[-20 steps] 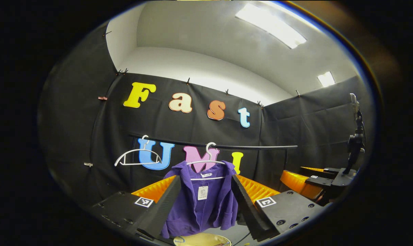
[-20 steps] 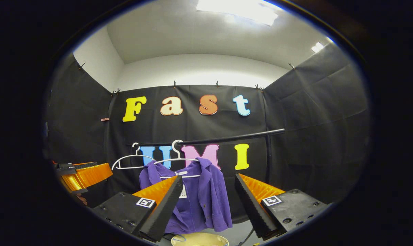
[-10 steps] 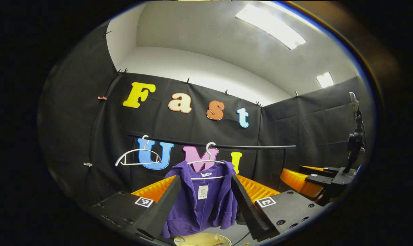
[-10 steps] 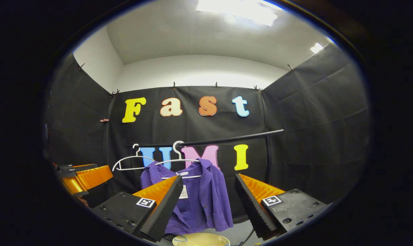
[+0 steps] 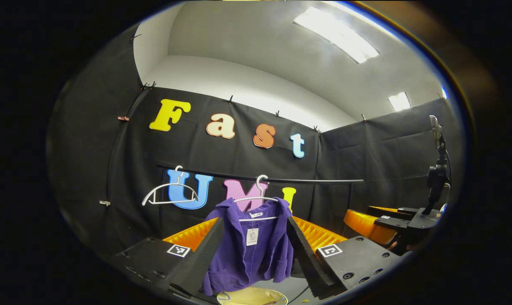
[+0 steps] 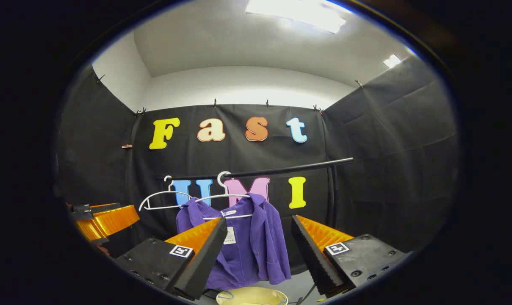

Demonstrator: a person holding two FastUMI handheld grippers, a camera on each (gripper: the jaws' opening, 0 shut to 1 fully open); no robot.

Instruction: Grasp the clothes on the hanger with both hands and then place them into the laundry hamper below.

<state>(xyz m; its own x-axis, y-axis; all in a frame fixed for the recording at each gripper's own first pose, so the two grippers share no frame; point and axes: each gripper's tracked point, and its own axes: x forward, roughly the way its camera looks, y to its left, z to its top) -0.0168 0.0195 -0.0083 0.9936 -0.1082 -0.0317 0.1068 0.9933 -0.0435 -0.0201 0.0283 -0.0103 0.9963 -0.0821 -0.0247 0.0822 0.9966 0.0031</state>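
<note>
Approach step: both hand-held grippers, left (image 5: 256,254) & right (image 6: 259,254), jaws apart, face hung shirt (image 5: 249,250); next, close in w/ each on a shoulder.

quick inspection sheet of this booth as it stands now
surface: grey floor below the rail.
job's things: purple shirt on a white hanger on the black rail; yellow hamper rim beneath it.
clutter: empty hanger beside it.
grippers: left gripper open, shirt seen between its fingers, no contact; right gripper open, short of the shirt.
cables: thin dark cable on the floor.
surroundings: ceiling lights; stand.
</note>
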